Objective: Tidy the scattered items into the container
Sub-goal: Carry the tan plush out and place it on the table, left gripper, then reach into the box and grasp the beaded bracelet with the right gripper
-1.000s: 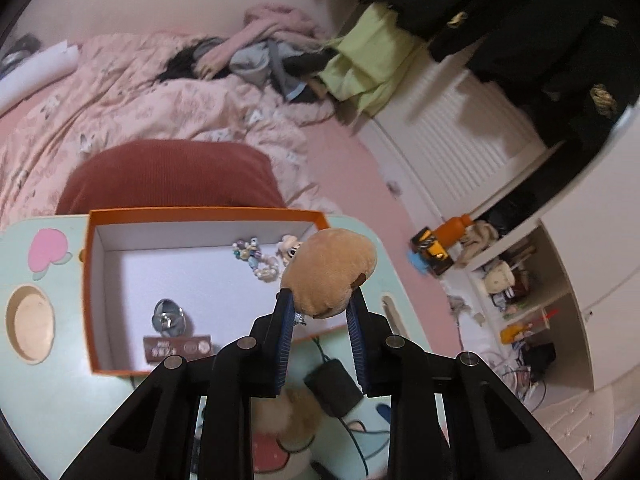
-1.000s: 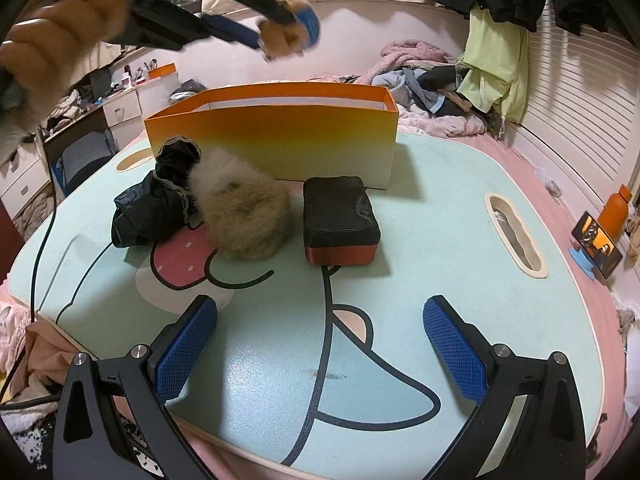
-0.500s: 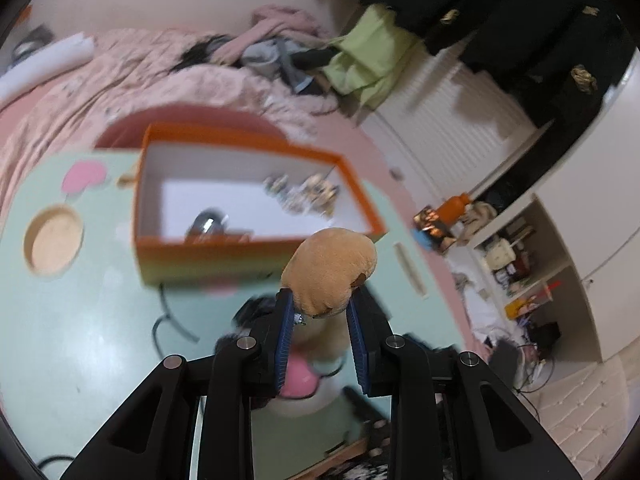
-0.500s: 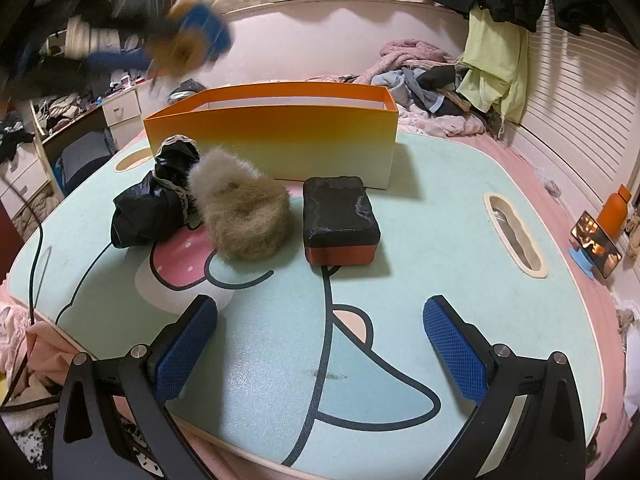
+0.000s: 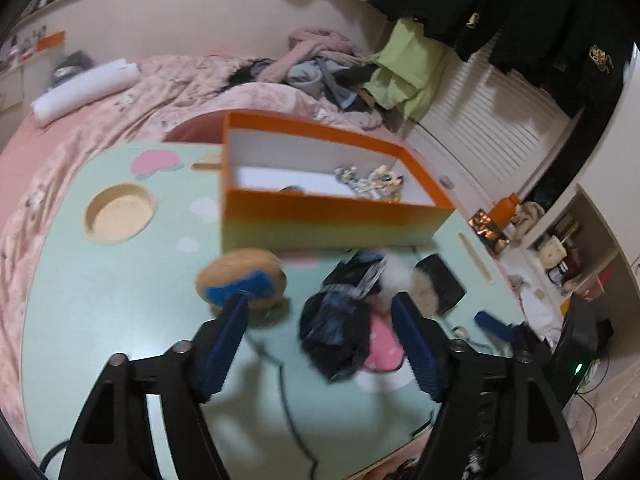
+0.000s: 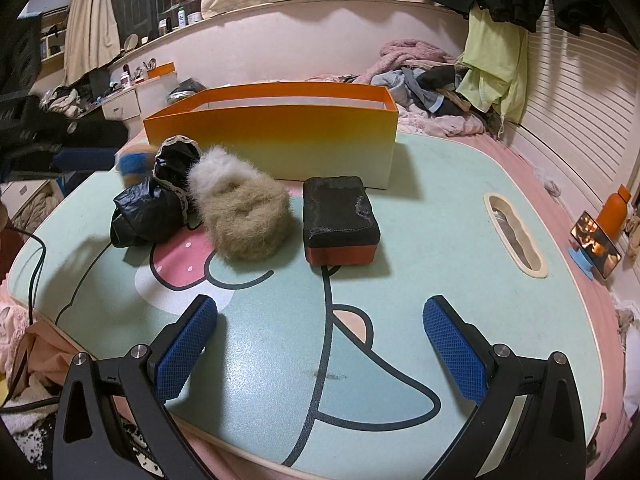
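An orange box (image 5: 332,220) stands on the mint table (image 5: 100,320), with small trinkets (image 5: 372,184) inside. My left gripper (image 5: 320,304) hangs low in front of the box and its jaws are opening. A brown plush (image 5: 240,276) sits blurred against the left fingertip only, outside the box. A black bundle (image 5: 336,332), a beige furry item (image 6: 244,216) and a black case with a red base (image 6: 340,216) lie in front of the box (image 6: 272,140). My right gripper (image 6: 320,320) is open over the near table with nothing between its pads.
The table has a round recess (image 5: 120,212) on the left and a long slot (image 6: 514,232) on the right. A black cable (image 5: 288,392) trails over the near edge. A phone on a stand (image 6: 596,244) and an orange bottle (image 6: 616,208) stand beyond the right edge.
My left gripper came from above the box down in front of it, and its jaws spread off the brown plush. The right gripper stayed still.
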Motion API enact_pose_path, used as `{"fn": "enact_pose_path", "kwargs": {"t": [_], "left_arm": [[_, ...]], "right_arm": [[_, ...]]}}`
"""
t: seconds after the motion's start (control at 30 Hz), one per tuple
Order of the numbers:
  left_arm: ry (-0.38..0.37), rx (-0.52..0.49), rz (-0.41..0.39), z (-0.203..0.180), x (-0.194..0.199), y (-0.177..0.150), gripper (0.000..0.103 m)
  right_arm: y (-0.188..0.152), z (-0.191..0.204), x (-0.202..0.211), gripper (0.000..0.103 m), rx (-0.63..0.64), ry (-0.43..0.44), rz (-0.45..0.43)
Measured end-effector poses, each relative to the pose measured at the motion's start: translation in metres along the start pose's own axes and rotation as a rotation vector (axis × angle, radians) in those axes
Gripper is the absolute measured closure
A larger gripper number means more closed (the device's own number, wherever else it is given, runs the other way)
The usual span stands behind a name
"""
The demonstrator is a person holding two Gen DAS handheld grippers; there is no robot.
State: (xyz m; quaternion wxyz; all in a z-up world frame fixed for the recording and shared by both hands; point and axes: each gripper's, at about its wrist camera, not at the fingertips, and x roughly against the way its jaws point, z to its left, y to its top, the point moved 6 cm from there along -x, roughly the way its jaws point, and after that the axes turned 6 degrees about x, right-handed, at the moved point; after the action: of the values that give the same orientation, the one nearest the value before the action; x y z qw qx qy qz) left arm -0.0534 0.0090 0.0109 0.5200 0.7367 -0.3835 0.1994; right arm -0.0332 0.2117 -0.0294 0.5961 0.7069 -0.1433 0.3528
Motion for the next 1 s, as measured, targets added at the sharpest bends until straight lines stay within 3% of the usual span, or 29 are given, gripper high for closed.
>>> {"fn": "enact_pose_path", "kwargs": {"t": [0.13, 0.27, 0.33, 0.37, 0.43, 0.53, 0.83, 0.9, 1.0], "left_arm": [[0.072, 0.033, -0.038, 0.022, 0.010, -0.025, 0.028], [0.148, -0.023, -0.052, 0.028, 0.010, -0.050, 0.025], [0.196, -0.084, -0.075, 0.024, 0.004, -0.057, 0.018], [0.243, -0.121, -0.089, 0.022, 0.000, -0.059, 0.010], [0.339, -0.186, -0.115, 0.018, -0.008, -0.061, 0.004], [0.336, -0.217, -0.103, 0.010, -0.012, -0.060, 0.002], [0.312, -0.188, -0.100, 0.013, -0.016, -0.058, 0.000], [0.311, -0.186, -0.102, 0.013, -0.015, -0.059, 0.000], [0.310, -0.186, -0.104, 0.011, -0.016, -0.059, 0.000]], "right_arm": [[0.000, 0.000, 0.000, 0.001, 0.000, -0.001, 0.000], [0.000, 0.000, 0.000, 0.000, 0.000, 0.000, 0.000], [0.000, 0.000, 0.000, 0.000, 0.001, 0.000, 0.000], [0.000, 0.000, 0.000, 0.000, 0.001, 0.000, 0.001], [0.000, -0.001, -0.001, 0.000, 0.001, 0.000, 0.000], [0.000, -0.002, 0.000, 0.000, 0.002, 0.000, 0.000], [-0.001, -0.004, 0.001, 0.000, 0.005, -0.004, 0.006], [0.001, -0.006, 0.004, 0.000, 0.011, -0.038, 0.011], [0.021, -0.007, 0.022, 0.001, 0.005, -0.023, -0.047]]}}
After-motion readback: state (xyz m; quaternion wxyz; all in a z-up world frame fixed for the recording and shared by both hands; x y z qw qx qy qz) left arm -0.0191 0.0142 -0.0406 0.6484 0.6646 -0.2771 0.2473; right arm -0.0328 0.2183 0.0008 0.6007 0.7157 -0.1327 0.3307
